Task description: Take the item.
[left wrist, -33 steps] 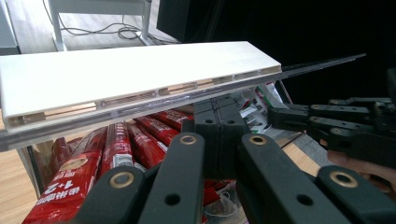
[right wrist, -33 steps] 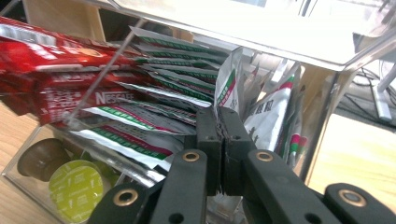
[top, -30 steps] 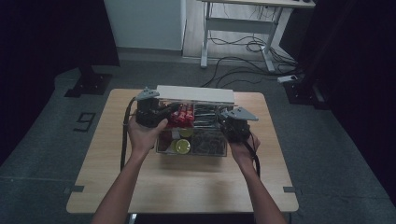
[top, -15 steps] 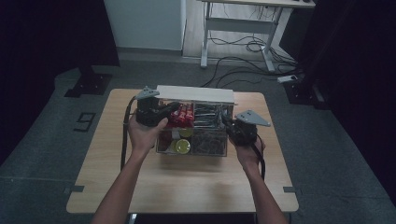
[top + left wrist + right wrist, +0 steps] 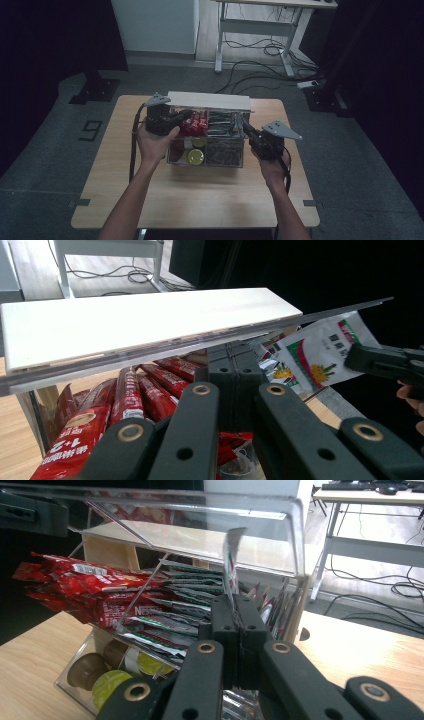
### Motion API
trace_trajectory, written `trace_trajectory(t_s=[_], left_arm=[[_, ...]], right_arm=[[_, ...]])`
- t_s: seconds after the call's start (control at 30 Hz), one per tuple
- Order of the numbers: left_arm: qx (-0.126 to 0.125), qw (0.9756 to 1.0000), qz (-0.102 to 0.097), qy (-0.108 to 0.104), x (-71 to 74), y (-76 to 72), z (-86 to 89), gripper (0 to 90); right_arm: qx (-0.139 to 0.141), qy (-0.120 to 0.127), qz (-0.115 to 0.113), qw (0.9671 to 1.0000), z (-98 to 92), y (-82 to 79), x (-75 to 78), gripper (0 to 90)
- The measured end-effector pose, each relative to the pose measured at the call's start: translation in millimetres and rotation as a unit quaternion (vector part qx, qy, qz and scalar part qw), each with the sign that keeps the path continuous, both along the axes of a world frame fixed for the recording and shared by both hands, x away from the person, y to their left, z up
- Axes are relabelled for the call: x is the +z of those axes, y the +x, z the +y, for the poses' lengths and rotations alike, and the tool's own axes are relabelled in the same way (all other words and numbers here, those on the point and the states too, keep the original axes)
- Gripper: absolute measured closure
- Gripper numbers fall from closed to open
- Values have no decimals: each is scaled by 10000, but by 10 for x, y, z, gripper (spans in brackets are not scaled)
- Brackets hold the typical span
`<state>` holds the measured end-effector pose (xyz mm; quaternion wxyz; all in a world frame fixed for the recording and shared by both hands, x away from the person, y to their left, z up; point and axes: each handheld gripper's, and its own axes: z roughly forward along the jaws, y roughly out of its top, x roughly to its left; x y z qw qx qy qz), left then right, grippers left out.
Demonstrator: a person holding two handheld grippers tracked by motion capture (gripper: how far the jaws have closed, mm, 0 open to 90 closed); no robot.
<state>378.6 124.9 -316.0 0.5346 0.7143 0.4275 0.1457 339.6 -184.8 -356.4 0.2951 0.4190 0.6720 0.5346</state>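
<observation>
Now the right gripper (image 5: 246, 129), fingers pinching a sachet (image 5: 231, 560), has apparently drawn back from the box (image 5: 207, 150).

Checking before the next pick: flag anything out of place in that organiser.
One white sachet is out of its row, pinched edge-on in the right gripper beside the clear organiser. Nothing looks spilled or damaged.

Red sachets (image 5: 85, 587) – white-green packet (image 5: 325, 347)

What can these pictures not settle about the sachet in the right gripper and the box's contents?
- Sachet, right gripper view: seen edge-on, print unreadable; lower end hidden between the right gripper's shut jaws.
- Sachet's print, left gripper view: blurred.
- Capsules, high view: too small to count.
- Red packets, left gripper view: cut off by black jaws.
</observation>
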Motion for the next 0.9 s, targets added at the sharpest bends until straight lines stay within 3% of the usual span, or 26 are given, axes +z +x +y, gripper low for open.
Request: trace_trajectory(t_s=[0.9], left_arm=[[-5,10000,5,5,-9,-2,-10,898]], right_arm=[[-65,238,-217,9995,-278,-240,64,889]])
